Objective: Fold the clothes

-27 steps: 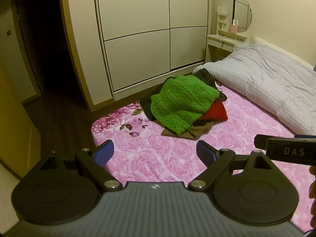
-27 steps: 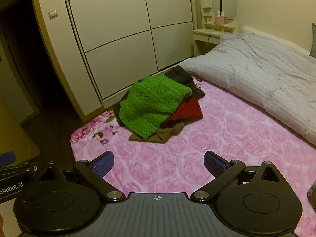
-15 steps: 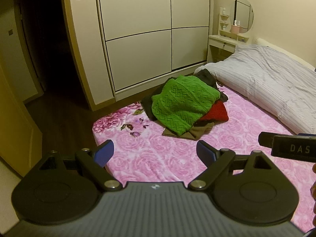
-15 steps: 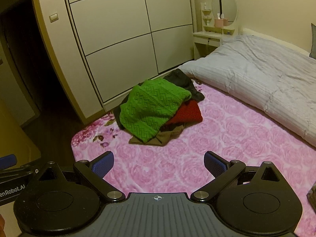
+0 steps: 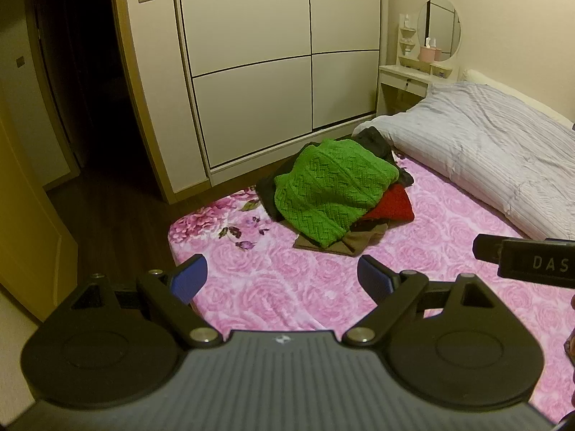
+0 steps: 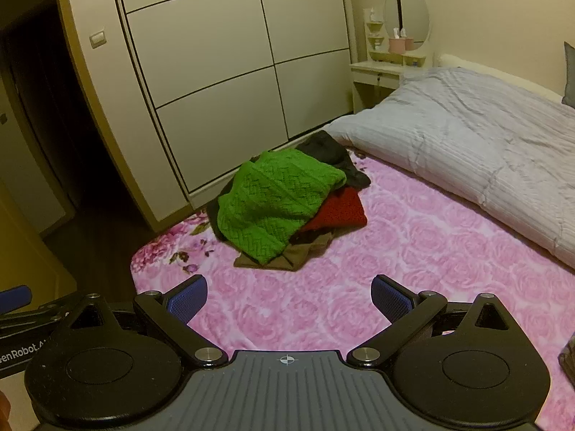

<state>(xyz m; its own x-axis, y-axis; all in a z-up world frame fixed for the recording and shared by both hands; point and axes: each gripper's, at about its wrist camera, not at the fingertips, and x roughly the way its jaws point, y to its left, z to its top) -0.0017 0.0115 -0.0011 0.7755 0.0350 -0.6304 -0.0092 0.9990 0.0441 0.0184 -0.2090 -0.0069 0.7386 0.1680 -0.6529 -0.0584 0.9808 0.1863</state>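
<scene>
A heap of clothes lies on the pink rose-patterned bed cover (image 5: 287,287) (image 6: 413,251). On top is a green knitted sweater (image 5: 330,190) (image 6: 276,201). Under it are a red garment (image 5: 393,204) (image 6: 339,208), a brown garment (image 5: 355,242) (image 6: 291,256) and dark clothes (image 5: 373,142) (image 6: 330,152). My left gripper (image 5: 282,278) is open and empty, held above the cover short of the heap. My right gripper (image 6: 289,298) is open and empty, also short of the heap. Part of the right gripper (image 5: 524,260) shows at the right of the left wrist view.
A grey striped duvet (image 5: 485,158) (image 6: 485,143) lies along the right side of the bed. A white wardrobe (image 5: 269,64) (image 6: 222,72) stands behind the heap. A small dressing table with a round mirror (image 5: 438,28) (image 6: 406,18) is in the corner. Dark floor and a doorway (image 5: 79,107) are at left.
Both grippers have drifted a little, so the heap and room have shifted slightly right in both views. Both stay open and nothing on the bed has moved.
</scene>
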